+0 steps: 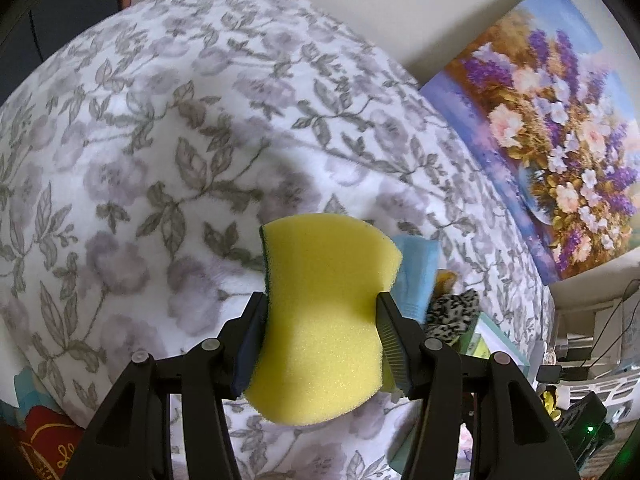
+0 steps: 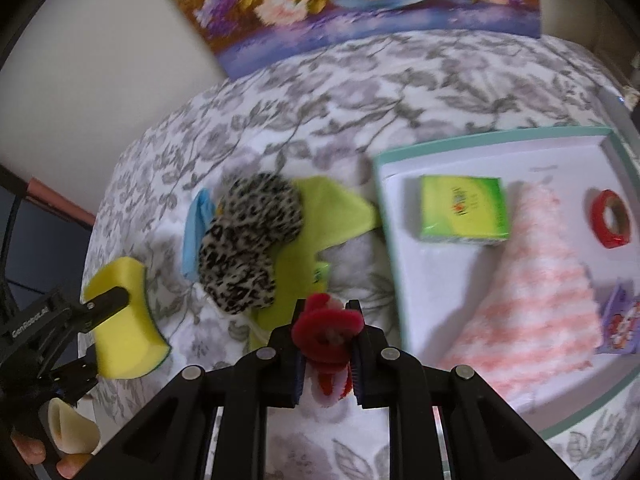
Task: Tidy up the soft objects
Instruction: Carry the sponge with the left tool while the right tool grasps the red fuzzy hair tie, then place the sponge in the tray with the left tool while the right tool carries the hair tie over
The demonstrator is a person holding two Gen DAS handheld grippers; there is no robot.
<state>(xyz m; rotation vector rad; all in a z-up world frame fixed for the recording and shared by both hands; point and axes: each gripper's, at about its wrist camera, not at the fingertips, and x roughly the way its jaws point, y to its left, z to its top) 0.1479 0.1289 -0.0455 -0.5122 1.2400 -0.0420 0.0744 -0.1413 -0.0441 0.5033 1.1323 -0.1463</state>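
My left gripper point(image 1: 322, 300) is shut on a yellow sponge point(image 1: 324, 320) with a green scrub side and holds it above the floral bedspread point(image 1: 160, 140). It also shows in the right wrist view point(image 2: 102, 328), holding the sponge point(image 2: 120, 320) at the left. My right gripper point(image 2: 327, 308) is shut on a red and white fuzzy object point(image 2: 328, 332). Ahead of it lie a leopard-print fuzzy item point(image 2: 244, 244), a lime green cloth point(image 2: 332, 212) and a light blue cloth point(image 2: 196, 232).
A white tray with a teal rim point(image 2: 500, 136) on the right holds a green tissue pack point(image 2: 464, 210), a pink striped towel point(image 2: 536, 280), a red tape roll point(image 2: 610, 220) and a small purple card point(image 2: 620, 320). A flower painting point(image 2: 360, 0) leans on the wall.
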